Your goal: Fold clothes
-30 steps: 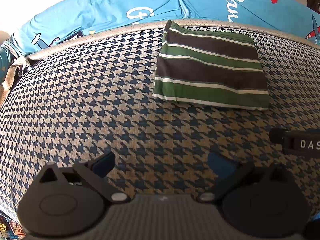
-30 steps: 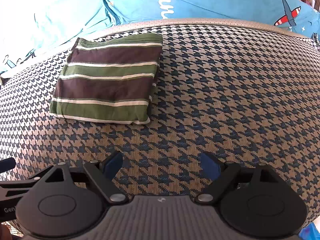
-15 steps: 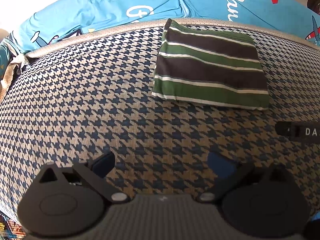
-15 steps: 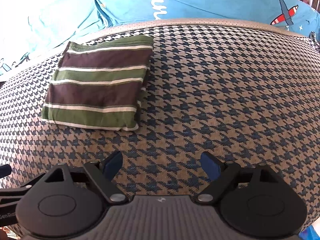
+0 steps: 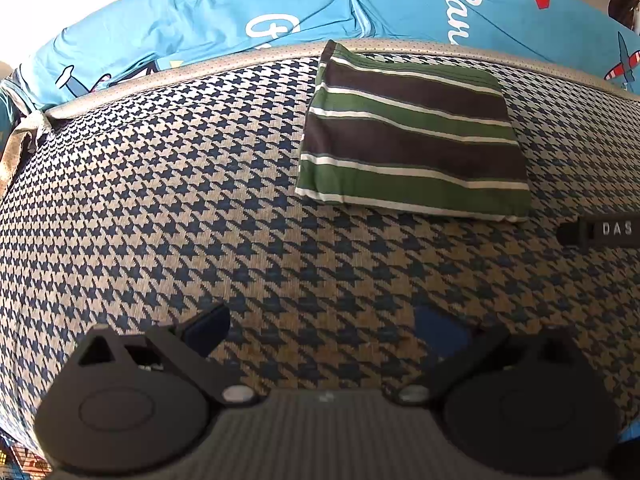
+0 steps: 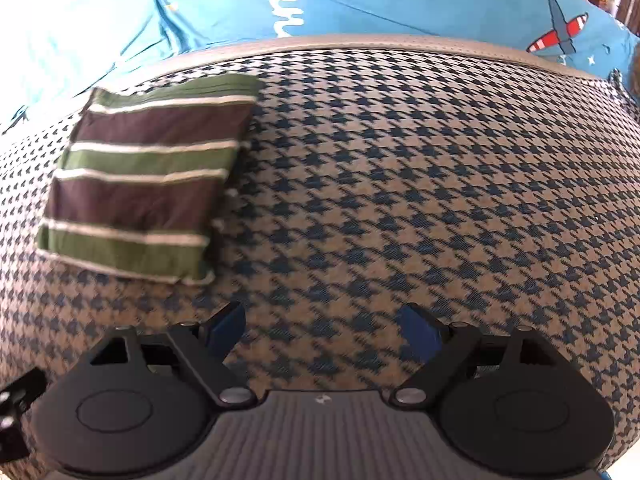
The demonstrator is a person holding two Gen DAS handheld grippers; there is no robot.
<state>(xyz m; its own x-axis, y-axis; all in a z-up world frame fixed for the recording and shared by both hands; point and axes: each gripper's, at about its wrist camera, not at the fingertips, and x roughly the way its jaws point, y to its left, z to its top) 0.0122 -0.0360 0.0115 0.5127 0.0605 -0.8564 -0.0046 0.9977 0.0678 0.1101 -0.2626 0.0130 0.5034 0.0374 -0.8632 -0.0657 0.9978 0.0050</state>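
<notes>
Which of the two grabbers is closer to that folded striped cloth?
Neither clearly. The left gripper sits below and left of the striped cloth; the right gripper sits below and right of it. Both are open, touching nothing.

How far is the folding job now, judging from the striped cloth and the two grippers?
Done: the green and brown striped garment lies folded into a neat rectangle on the houndstooth surface. In hand: nothing; the left gripper and the right gripper are both open and empty, apart from the garment. Left: no unfolded clothing is visible; only blue printed bedding lies behind.
</notes>
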